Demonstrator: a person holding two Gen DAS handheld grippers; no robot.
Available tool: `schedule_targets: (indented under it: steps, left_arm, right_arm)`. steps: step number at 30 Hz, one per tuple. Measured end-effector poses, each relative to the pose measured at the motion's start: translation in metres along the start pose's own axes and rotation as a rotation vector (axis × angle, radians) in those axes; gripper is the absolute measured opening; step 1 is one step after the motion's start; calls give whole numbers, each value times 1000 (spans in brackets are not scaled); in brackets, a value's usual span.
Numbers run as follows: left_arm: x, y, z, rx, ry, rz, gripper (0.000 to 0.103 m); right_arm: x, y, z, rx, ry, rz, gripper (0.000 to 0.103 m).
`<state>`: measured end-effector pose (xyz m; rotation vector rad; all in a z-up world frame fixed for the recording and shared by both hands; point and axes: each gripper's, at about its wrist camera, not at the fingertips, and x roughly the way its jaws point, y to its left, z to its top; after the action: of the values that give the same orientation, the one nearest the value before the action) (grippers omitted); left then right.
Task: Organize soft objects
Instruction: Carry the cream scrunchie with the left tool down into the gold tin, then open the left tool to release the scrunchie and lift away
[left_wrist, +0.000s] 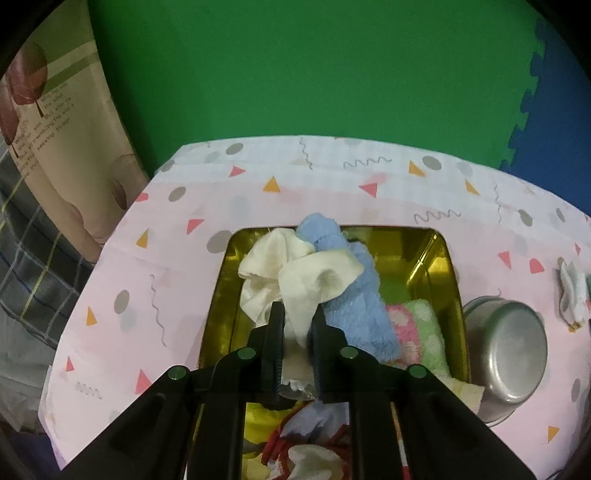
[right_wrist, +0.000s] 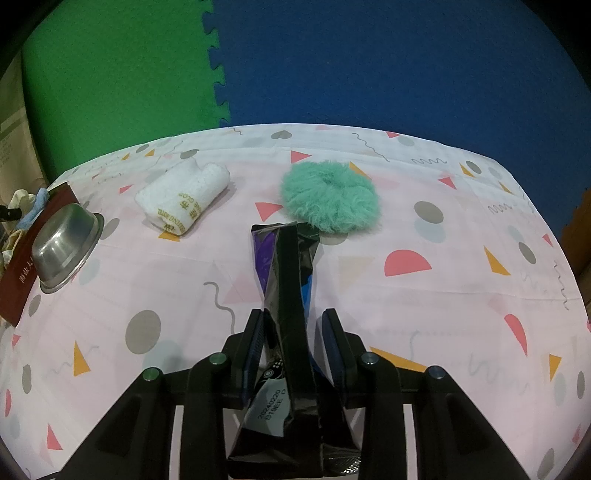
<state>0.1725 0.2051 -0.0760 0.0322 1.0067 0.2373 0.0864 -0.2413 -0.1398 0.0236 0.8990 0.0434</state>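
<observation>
My left gripper (left_wrist: 298, 310) hangs over a gold tin (left_wrist: 448, 280) filled with soft things. A cream cloth (left_wrist: 295, 273) lies between its fingers, which stand slightly apart and do not seem to press it. In the tin, a blue fluffy towel (left_wrist: 351, 306) lies beside the cloth, with a green and pink flowered towel (left_wrist: 417, 325) next to it. My right gripper (right_wrist: 294, 314) is shut on a black and purple packet (right_wrist: 284, 266) above the table. Beyond it on the table lie a teal fluffy scrunchie (right_wrist: 330, 197) and a rolled white cloth (right_wrist: 183, 201).
An upturned steel bowl (left_wrist: 509, 354) leans against the tin's right side, also seen as the bowl (right_wrist: 64, 243) at the right wrist view's left edge. The table wears a pink patterned cloth (right_wrist: 406, 314). Green and blue foam mats stand behind. A curtain hangs far left.
</observation>
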Motion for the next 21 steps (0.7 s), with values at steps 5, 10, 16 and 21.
schedule_targets:
  steps: [5, 10, 16, 21]
  left_arm:
    - [-1, -1, -3, -4, 3, -25, 35]
    - [-15, 0, -3, 3, -44, -40, 55]
    - [-35, 1, -5, -4, -75, -53, 60]
    - [-58, 1, -19, -4, -127, -64, 71]
  right_arm:
    - [0, 0, 1, -7, 2, -5, 33]
    - [0, 1, 1, -12, 3, -12, 33]
    - [0, 2, 1, -17, 3, -17, 33]
    - [0, 2, 2, -21, 4, -20, 33]
